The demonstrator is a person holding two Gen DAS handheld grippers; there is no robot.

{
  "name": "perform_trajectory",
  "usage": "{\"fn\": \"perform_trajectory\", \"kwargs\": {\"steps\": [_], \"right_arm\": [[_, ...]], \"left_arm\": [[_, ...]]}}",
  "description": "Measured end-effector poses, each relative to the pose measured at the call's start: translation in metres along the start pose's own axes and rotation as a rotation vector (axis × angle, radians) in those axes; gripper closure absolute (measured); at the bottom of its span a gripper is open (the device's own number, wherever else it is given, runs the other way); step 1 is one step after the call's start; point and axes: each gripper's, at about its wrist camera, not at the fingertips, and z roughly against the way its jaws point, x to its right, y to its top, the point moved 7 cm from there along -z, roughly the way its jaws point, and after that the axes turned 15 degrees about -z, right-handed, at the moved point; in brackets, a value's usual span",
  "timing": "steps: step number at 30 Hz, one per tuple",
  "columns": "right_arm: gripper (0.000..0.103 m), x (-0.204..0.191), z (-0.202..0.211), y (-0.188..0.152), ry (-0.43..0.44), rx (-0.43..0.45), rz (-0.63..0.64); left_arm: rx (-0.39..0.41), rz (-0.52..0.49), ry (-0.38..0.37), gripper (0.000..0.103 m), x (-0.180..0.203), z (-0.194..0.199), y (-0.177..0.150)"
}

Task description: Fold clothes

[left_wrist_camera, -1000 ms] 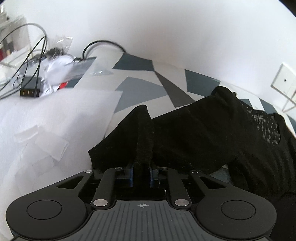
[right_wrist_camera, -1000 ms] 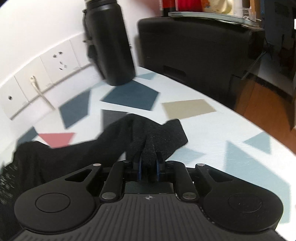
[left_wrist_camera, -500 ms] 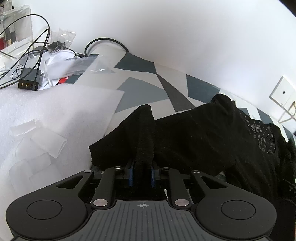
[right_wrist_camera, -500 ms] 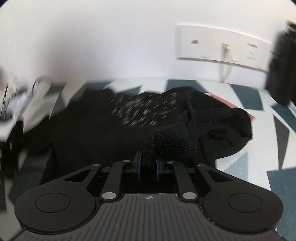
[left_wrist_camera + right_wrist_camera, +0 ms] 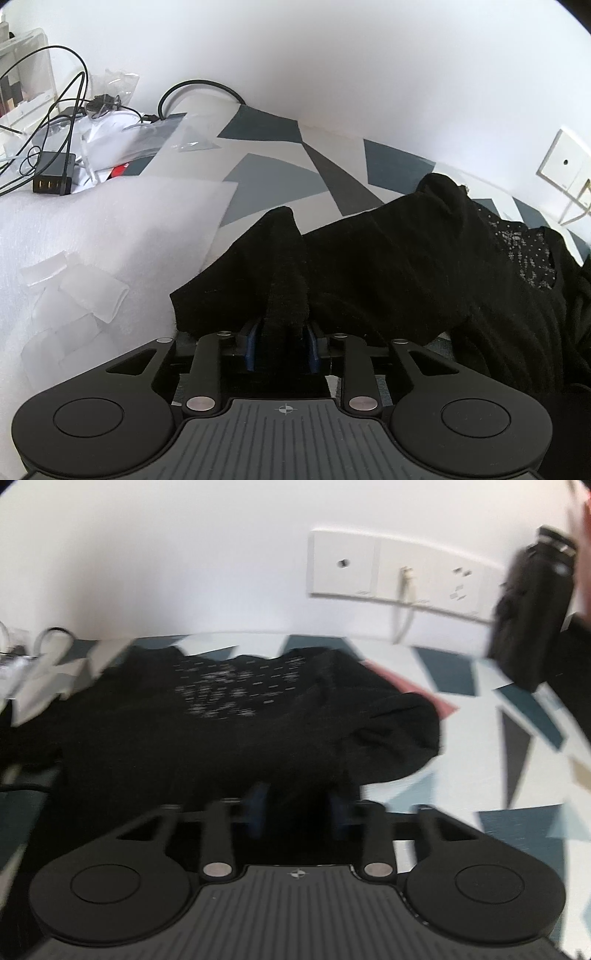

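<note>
Left wrist view first: the left gripper (image 5: 282, 339) has a ridge of the black knit top (image 5: 406, 266) standing between its blue pads, and its jaws are opening, with a sliver of gap showing either side of the cloth. Only this view shows the white foam sheet (image 5: 110, 229) off to the gripper's left, and beyond it a black USB charger (image 5: 53, 176) in a tangle of cables (image 5: 62, 107). Over to the right wrist view, which is blurred: the right gripper (image 5: 297, 808) has dark fabric of the same top (image 5: 258, 720) between its pads, jaws closing, though a firm pinch cannot be told. Only here do the wall sockets (image 5: 402, 572) show ahead and a black bottle (image 5: 532, 609) far right. The top lies spread ahead of both grippers on the geometric-patterned tabletop (image 5: 517, 760), its sequinned chest panel facing up, one edge bunched in a rounded fold to the right.
</note>
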Motion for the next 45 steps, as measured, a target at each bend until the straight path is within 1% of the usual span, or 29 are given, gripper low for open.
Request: {"fn": "perform_trajectory", "kwargs": {"steps": [1, 3, 5, 8, 10, 11, 12, 13, 14, 15, 16, 19, 21, 24, 26, 27, 28, 30, 32, 34, 36, 38, 39, 41, 42, 43, 45], "right_arm": [[0.089, -0.004, 0.001, 0.001, 0.019, 0.004, 0.001], [0.092, -0.018, 0.004, 0.005, 0.064, 0.019, 0.019], [0.093, -0.034, 0.006, 0.011, 0.115, 0.041, 0.042], [0.093, -0.069, 0.016, 0.017, 0.231, 0.080, 0.132], [0.091, -0.087, 0.019, 0.011, 0.265, 0.064, 0.193], [0.088, -0.090, 0.018, 0.005, 0.257, 0.051, 0.214], [0.079, -0.092, 0.016, 0.000, 0.245, 0.037, 0.233], [0.067, -0.088, 0.015, -0.003, 0.222, 0.028, 0.223], [0.059, -0.082, 0.013, -0.005, 0.197, 0.020, 0.208], [0.046, -0.076, 0.012, -0.008, 0.173, 0.012, 0.193], [0.040, -0.070, 0.010, -0.010, 0.148, 0.004, 0.178], [0.036, -0.049, 0.008, -0.011, 0.083, -0.015, 0.111], [0.035, -0.032, 0.007, -0.011, 0.039, -0.023, 0.061], [0.035, -0.005, 0.004, -0.015, -0.057, -0.044, 0.008], [0.033, 0.009, 0.003, -0.017, -0.107, -0.059, -0.020], [0.029, 0.015, 0.003, -0.019, -0.122, -0.066, -0.031], [0.022, 0.017, 0.002, -0.020, -0.131, -0.067, -0.033], [0.016, 0.021, 0.001, -0.022, -0.143, -0.063, -0.032], [0.014, 0.021, 0.000, -0.024, -0.147, -0.058, -0.034], [0.010, 0.023, -0.002, -0.023, -0.147, -0.068, -0.064], [0.005, 0.025, -0.004, -0.022, -0.140, -0.076, -0.090], [0.001, 0.024, -0.005, -0.023, -0.140, -0.074, -0.082], [0.000, 0.024, -0.006, -0.023, -0.138, -0.072, -0.083], [0.000, 0.023, -0.006, -0.023, -0.134, -0.061, -0.078], [0.000, 0.023, -0.006, -0.023, -0.131, -0.054, -0.076], [0.000, 0.023, -0.006, -0.024, -0.128, -0.047, -0.074], [0.000, 0.023, -0.005, -0.025, -0.122, -0.033, -0.068]], "left_arm": [[0.003, -0.003, 0.003, 0.079, 0.000, 0.000, 0.000], [0.012, -0.021, 0.012, 0.079, 0.002, 0.001, -0.002], [0.021, -0.038, 0.020, 0.079, 0.004, 0.001, -0.003], [0.019, -0.035, 0.018, 0.079, 0.004, 0.002, -0.003], [0.015, -0.029, 0.015, 0.079, 0.003, 0.002, -0.003], [0.015, -0.027, 0.013, 0.079, 0.003, 0.002, -0.003], [0.017, -0.028, 0.011, 0.079, 0.003, 0.003, -0.003], [0.019, -0.030, 0.010, 0.078, 0.003, 0.003, -0.003], [0.019, -0.034, 0.010, 0.078, 0.003, 0.003, -0.003], [0.020, -0.037, 0.011, 0.078, 0.004, 0.003, -0.003], [0.020, -0.040, 0.012, 0.077, 0.004, 0.003, -0.003], [0.014, -0.051, 0.019, 0.074, 0.007, 0.002, -0.002], [0.011, -0.064, 0.024, 0.072, 0.009, 0.002, -0.002], [0.012, -0.075, 0.028, 0.071, 0.011, 0.002, -0.002], [0.013, -0.067, 0.028, 0.071, 0.010, 0.002, -0.002], [0.013, -0.056, 0.027, 0.071, 0.010, 0.002, -0.002], [0.012, -0.044, 0.025, 0.071, 0.009, 0.002, -0.002], [0.002, -0.021, 0.029, 0.072, 0.007, 0.004, 0.000], [-0.002, -0.010, 0.047, 0.074, 0.004, 0.008, 0.003], [0.034, -0.047, 0.111, 0.074, 0.004, 0.023, 0.013], [0.097, -0.104, 0.153, 0.074, 0.007, 0.039, 0.027], [0.136, -0.131, 0.150, 0.071, 0.011, 0.049, 0.040], [0.150, -0.139, 0.142, 0.068, 0.014, 0.053, 0.047], [0.157, -0.127, 0.118, 0.053, 0.018, 0.055, 0.057], [0.157, -0.110, 0.104, 0.035, 0.020, 0.054, 0.061], [0.156, -0.088, 0.092, 0.029, 0.022, 0.052, 0.064], [0.140, -0.074, 0.070, 0.027, 0.028, 0.048, 0.064]]}}
